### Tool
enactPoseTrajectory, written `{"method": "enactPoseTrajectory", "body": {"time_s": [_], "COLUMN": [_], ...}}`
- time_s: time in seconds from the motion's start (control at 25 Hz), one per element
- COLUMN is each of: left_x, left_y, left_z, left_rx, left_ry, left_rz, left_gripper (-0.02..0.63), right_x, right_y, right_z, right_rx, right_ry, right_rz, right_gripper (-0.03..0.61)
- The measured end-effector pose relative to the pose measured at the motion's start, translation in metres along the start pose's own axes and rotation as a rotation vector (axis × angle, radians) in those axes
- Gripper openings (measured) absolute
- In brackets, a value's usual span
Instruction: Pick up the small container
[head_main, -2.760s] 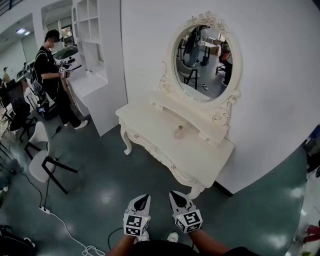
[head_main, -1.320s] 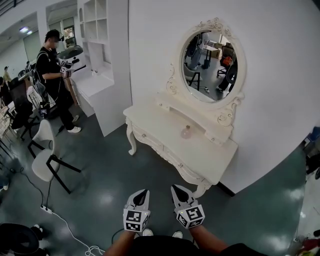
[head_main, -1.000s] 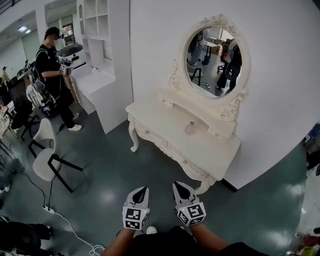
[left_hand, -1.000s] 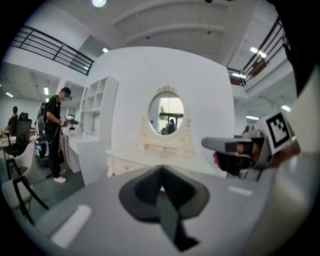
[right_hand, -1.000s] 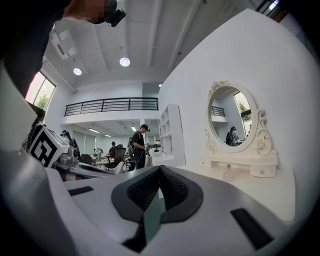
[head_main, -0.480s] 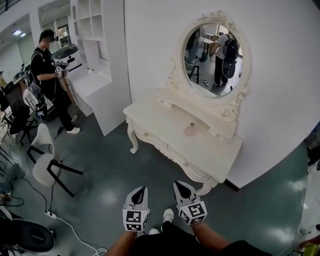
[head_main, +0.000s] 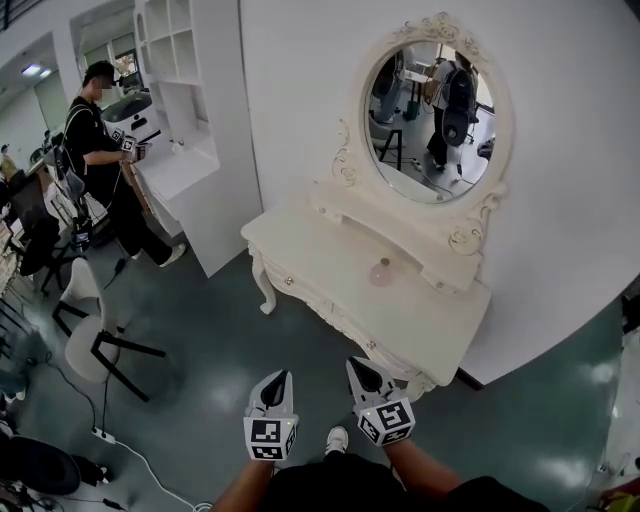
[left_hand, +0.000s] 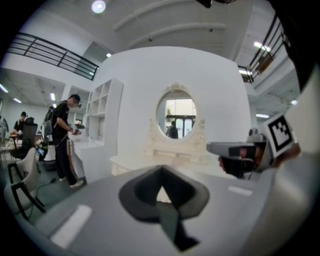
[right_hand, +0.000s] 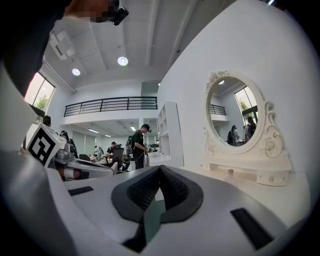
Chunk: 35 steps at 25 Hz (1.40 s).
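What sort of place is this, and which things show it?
Probably a staged bedroom corner inside a big hall: a white dressing table with an oval mirror, a balcony railing overhead, and another person working nearby.

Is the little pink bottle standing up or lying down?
Standing up: the little bottle sits upright on the white dresser, narrow neck pointing up.

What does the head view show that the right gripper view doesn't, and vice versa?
Head view only: green floor, the wearer's shoe, the legs of the dressing table. Right gripper view only: balcony railing, ceiling lights, the right gripper with jaws shut and empty, close up. Both: small container on the dressing table, oval mirror, left gripper, a person by the shelves.
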<state>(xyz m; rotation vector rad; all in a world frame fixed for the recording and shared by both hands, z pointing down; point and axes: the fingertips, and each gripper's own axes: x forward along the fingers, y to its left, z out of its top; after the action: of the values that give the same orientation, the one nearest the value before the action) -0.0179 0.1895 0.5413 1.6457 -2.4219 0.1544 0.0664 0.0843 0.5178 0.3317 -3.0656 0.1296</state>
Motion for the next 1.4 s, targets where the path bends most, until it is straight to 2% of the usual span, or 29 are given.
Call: {"method": "enactPoseTrajectory", "body": {"time_s": [0.28, 0.64, 0.92, 1.16, 1.4], "left_x": [0.045, 0.084, 0.099, 0.124, 0.153], "left_y": [-0.007, -0.019, -0.022, -0.024, -0.008], "left_z": [0.011, 0.017, 0.024, 0.027, 0.037], "left_rx": [0.001, 0.019, 0.025, 0.023, 0.043], "left_ry": [0.000, 0.033, 0.043, 0.037, 0.024], "left_rz": [-0.005, -0.007, -0.012, -0.050, -0.103], "left_gripper": [0.006, 0.006, 0.006, 0.006, 0.006], "right_x": [0.028, 0.032, 0.036, 0.058, 0.088], "right_y": [-0.035, -0.080, -0.098, -0.105, -0.119], "right_z": [0.008, 0.001, -0.004, -0.005, 0.004], "right_rx": [-0.037, 0.007, 0.035, 0.038, 0.017], "right_ry": [-0.009, 0.009, 0.020, 0.013, 0.009], "right_rz": [0.028, 0.006, -0.011, -0.016, -0.060], "right_gripper": [0.005, 0.005, 0.005, 0.005, 0.005]}}
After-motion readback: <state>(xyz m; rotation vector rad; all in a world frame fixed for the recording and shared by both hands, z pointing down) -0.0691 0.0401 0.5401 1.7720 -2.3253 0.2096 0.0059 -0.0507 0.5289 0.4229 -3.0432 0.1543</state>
